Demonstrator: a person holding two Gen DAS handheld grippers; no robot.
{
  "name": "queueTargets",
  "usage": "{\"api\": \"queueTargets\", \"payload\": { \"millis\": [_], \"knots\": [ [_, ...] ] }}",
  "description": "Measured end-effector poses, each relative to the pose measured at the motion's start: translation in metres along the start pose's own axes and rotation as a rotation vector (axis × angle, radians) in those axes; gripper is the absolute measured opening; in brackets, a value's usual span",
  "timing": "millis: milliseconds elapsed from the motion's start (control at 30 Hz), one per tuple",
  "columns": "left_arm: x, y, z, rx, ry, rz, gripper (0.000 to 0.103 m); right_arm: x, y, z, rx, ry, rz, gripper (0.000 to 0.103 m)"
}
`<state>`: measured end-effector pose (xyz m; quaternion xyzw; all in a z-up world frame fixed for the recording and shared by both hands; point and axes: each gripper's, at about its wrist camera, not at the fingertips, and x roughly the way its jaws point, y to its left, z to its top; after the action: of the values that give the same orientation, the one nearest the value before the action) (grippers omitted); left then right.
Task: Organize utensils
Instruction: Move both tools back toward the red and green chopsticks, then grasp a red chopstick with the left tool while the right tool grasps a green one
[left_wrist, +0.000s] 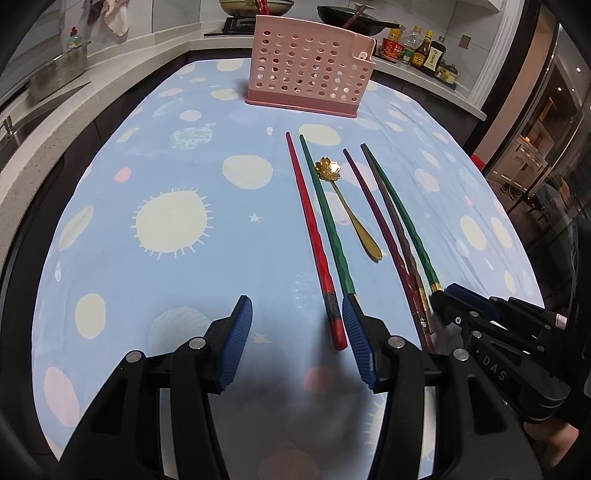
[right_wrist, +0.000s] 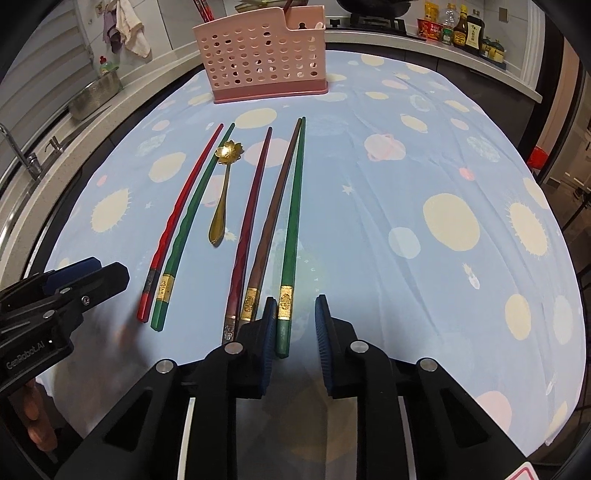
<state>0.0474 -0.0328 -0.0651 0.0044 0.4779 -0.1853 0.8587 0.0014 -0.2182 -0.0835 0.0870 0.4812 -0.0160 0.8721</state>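
Observation:
Several chopsticks lie side by side on the blue patterned tablecloth (left_wrist: 147, 258): a red one (left_wrist: 314, 240), a green one (left_wrist: 328, 229), a maroon one (right_wrist: 251, 221), a brown one (right_wrist: 273, 214) and another green one (right_wrist: 293, 221). A gold flower-bowl spoon (left_wrist: 347, 206) lies between them. A pink perforated utensil holder (left_wrist: 308, 68) stands at the far end. My left gripper (left_wrist: 297, 339) is open above the butt ends of the red and green chopsticks. My right gripper (right_wrist: 295, 328) is open around the end of the rightmost green chopstick.
Kitchen counters surround the table. A sink and metal basket (right_wrist: 94, 96) are at the left, sauce bottles (left_wrist: 421, 48) at the back right, and a wok (left_wrist: 351, 16) on the stove behind the holder.

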Motion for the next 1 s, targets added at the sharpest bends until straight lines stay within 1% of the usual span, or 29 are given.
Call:
{"api": "queueTargets", "payload": {
  "millis": [33,67,333,500,733,767,833,867,900,933,967,1000],
  "knots": [
    [0.0,0.0,-0.001,0.0,0.001,-0.001,0.048,0.0,-0.003,0.0,0.009,0.0,0.001,0.008],
    [0.001,-0.001,-0.001,0.001,0.005,-0.003,0.048,0.0,-0.005,0.0,0.017,0.0,0.003,0.007],
    [0.009,-0.008,-0.004,0.021,0.018,-0.01,0.048,-0.003,-0.01,-0.003,0.038,0.003,0.007,0.007],
    [0.019,-0.008,-0.004,0.021,0.032,0.015,0.048,-0.003,-0.012,-0.003,0.049,0.007,0.017,0.007],
    [0.023,-0.015,-0.006,0.061,0.012,0.061,0.047,-0.002,-0.011,-0.004,0.05,0.008,0.019,0.007],
    [0.022,-0.015,-0.006,0.062,0.01,0.064,0.044,-0.003,-0.011,-0.004,0.051,0.008,0.019,0.007],
    [0.022,-0.013,-0.005,0.06,0.005,0.066,0.03,-0.003,-0.011,-0.004,0.052,0.008,0.02,0.007],
    [0.021,-0.011,-0.005,0.056,0.004,0.067,0.027,-0.002,-0.011,-0.004,0.051,0.008,0.021,0.007],
    [0.021,-0.008,-0.005,0.05,0.003,0.064,0.02,-0.003,-0.011,-0.004,0.05,0.008,0.02,0.007],
    [0.02,-0.006,-0.005,0.047,0.002,0.059,0.011,-0.003,-0.01,-0.004,0.049,0.008,0.021,0.007],
    [0.02,-0.003,-0.005,0.042,0.003,0.053,0.008,-0.003,-0.01,-0.004,0.048,0.008,0.022,0.007],
    [0.019,-0.001,-0.004,0.037,0.004,0.045,0.007,-0.003,-0.01,-0.004,0.048,0.009,0.023,0.007]
  ]
}}
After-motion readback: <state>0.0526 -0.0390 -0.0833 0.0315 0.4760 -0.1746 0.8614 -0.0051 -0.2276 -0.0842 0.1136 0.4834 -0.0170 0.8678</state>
